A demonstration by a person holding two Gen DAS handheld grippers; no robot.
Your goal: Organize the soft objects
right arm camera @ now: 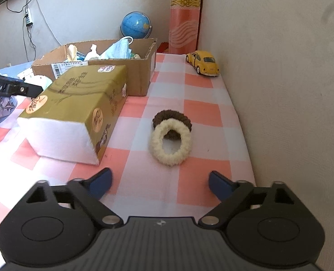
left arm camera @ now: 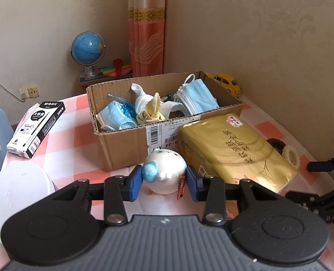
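Brown scrunchie [right arm camera: 171, 118] half-hid by cream one [right arm camera: 171, 145] | L fingers [left arm camera: 137, 183] clamp plush [left arm camera: 164, 172]

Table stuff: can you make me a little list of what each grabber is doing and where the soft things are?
left gripper: jaws shut on the plush toy
right gripper: jaws open, holding nothing
cardboard box: holds face masks and cloths
cream scrunchie: on the checked tablecloth, overlapping the brown scrunchie
gold tissue pack: beside the box
yellow toy car: near the wall

Black claw [left arm camera: 164, 181], blue pads [left arm camera: 136, 181], silver screws
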